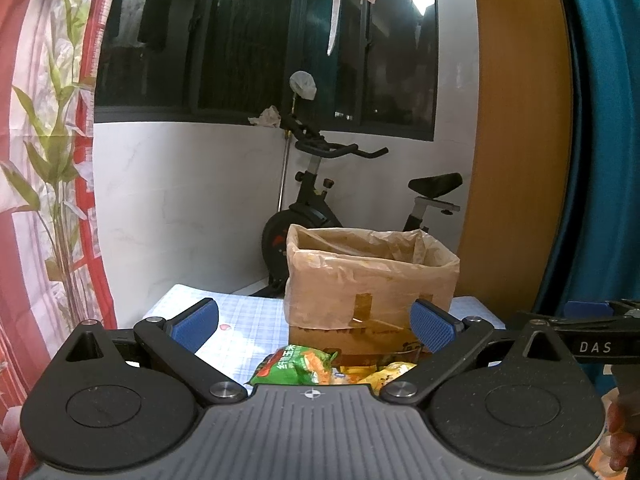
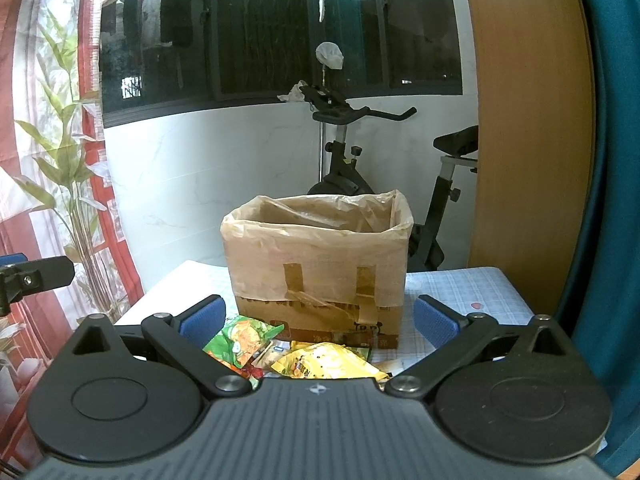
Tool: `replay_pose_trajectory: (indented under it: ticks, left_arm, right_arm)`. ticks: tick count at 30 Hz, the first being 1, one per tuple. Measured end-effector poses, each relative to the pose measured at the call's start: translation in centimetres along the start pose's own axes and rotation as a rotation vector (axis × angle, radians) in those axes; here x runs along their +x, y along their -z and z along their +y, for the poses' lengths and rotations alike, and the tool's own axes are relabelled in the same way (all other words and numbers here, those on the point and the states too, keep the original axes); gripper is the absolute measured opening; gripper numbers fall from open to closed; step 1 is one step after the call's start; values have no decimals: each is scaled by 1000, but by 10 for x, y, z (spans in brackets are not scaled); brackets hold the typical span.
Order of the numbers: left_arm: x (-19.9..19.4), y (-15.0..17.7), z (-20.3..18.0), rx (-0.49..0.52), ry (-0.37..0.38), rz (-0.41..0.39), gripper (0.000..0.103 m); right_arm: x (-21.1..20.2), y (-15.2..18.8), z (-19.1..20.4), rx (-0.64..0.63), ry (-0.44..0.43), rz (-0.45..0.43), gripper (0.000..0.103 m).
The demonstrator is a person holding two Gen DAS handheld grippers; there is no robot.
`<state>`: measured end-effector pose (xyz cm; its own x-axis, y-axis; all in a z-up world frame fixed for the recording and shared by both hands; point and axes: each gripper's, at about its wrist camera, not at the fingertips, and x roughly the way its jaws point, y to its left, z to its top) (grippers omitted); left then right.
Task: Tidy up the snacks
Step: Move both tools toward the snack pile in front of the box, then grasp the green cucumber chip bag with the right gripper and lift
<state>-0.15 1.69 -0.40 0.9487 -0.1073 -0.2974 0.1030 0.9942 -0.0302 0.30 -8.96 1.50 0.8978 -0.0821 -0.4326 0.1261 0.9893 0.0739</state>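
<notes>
A cardboard box (image 1: 370, 280) lined with a plastic bag stands on the table; it also shows in the right wrist view (image 2: 318, 256). In front of it lie a green snack packet (image 1: 296, 366) and a yellow snack packet (image 1: 386, 372). They show in the right wrist view too, green (image 2: 240, 338) and yellow (image 2: 326, 364). My left gripper (image 1: 316, 326) is open and empty, above the packets. My right gripper (image 2: 318, 322) is open and empty, above the same packets. The right gripper's side shows at the right edge of the left wrist view (image 1: 592, 334).
The table (image 1: 244, 320) has a blue checked cloth. An exercise bike (image 1: 320, 208) stands behind it, by a white wall and dark window. A red patterned curtain (image 1: 44, 160) hangs at left, a wooden panel (image 1: 516, 140) at right.
</notes>
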Motion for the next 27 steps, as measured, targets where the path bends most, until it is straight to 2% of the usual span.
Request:
replay_pose_trajectory:
  ticks: [5, 12, 17, 20, 27]
  left_arm:
    - [1, -3, 0, -17, 40, -33, 103]
    - [16, -5, 1, -13, 43, -63, 103]
    - [27, 4, 1, 7, 49, -54, 103]
    - [38, 13, 1, 14, 30, -31, 103]
    - [67, 40, 11, -2, -16, 31, 103]
  right_arm:
    - [1, -2, -1, -8, -6, -3, 102]
    - [12, -5, -4, -18, -9, -13, 103]
    - [29, 3, -11, 20, -57, -51, 103]
    - [46, 15, -15, 25, -103, -37, 103]
    - [80, 51, -4, -20, -114, 32, 103]
